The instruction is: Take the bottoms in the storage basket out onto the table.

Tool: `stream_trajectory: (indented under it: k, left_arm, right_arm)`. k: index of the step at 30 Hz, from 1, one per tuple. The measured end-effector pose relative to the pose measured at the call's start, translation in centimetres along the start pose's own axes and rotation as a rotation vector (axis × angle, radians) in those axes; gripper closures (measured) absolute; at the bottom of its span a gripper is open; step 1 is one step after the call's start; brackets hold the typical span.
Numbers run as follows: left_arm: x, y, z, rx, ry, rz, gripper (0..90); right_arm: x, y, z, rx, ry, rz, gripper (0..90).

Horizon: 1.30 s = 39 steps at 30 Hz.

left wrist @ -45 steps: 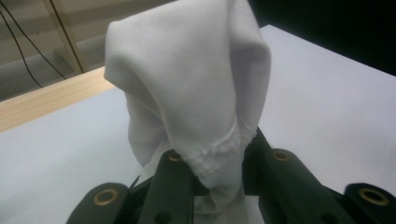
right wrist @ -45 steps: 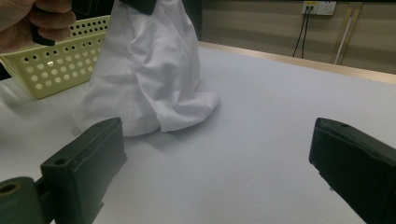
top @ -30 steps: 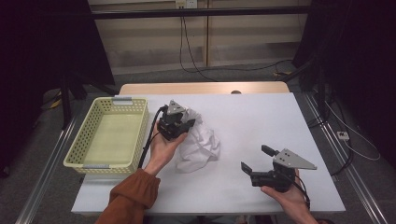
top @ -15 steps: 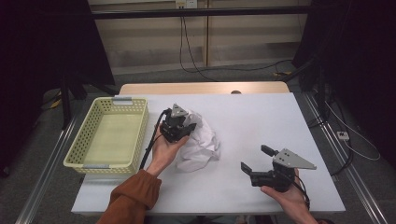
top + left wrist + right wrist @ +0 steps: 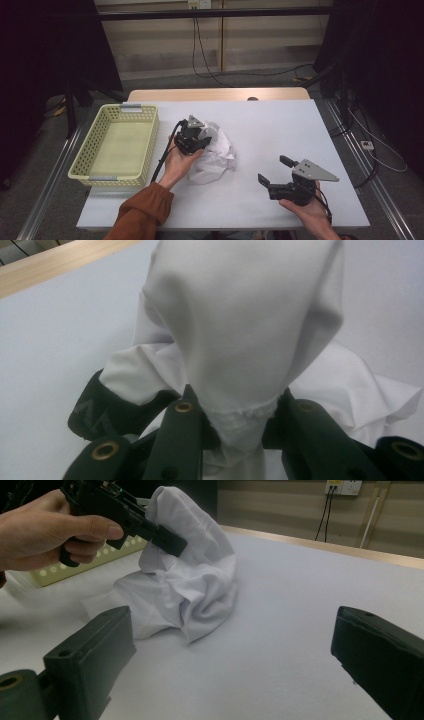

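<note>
1. Left gripper (image 5: 205, 142): jaws pinched tight on a bunched fold of the white cloth (image 5: 215, 157). In the left gripper view the fabric (image 5: 240, 340) is squeezed between the two black jaws and balloons out beyond them.
2. The cloth's gripped part is pulled up into a peak; the rest slumps in a crumpled heap on the table (image 5: 280, 125). The right gripper view shows it the same way: top of the cloth (image 5: 190, 575) clamped by the left gripper (image 5: 167, 537), lower folds resting on the surface.
3. Left hand (image 5: 177, 162) wraps the gripper body from below, rust-orange sleeve (image 5: 142, 212) coming in from the near edge. Cable (image 5: 162, 160) trails down beside the hand.
4. Right gripper (image 5: 275, 172): jaws spread wide, nothing between them. It sits low at the near right of the table, well apart from the cloth, jaws pointing towards it. Right hand (image 5: 310, 210) holds it from beneath.
5. Cloth position: about mid-table, slightly left, just beside the yellow basket (image 5: 82, 160).
6. Basket sits at the table's left edge, long side running front to back.
</note>
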State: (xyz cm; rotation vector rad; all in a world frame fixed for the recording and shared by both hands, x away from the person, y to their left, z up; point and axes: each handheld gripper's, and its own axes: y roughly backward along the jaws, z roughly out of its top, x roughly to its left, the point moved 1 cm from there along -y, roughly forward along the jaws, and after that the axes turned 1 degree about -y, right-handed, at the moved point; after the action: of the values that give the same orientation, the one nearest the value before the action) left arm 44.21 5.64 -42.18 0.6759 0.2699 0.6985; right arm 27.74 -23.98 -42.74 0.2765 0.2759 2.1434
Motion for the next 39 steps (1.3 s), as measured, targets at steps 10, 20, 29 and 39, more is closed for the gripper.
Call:
stream_trajectory:
  k: [10, 20, 29, 39]
  left_arm:
    - [0.0, -0.7, -0.6, 0.027, -0.025, -0.007, 71.1]
    - [0.2, -1.8, -1.2, 0.049, -0.039, -0.023, 62.6]
    - [0.2, -2.1, -1.4, 0.042, -0.031, -0.030, 46.7]
    - [0.1, -1.6, -1.0, 0.020, -0.016, -0.009, 29.1]
  right_arm:
    - [0.0, 0.0, 0.0, 0.002, -0.001, 0.000, 3.7]
    - [0.0, 0.0, 0.0, 0.002, -0.001, 0.000, 3.7]
    - [0.0, 0.0, 0.0, 0.002, -0.003, 0.000, 3.7]
    - [0.0, 0.0, 0.0, 0.001, -0.002, 0.002, 3.7]
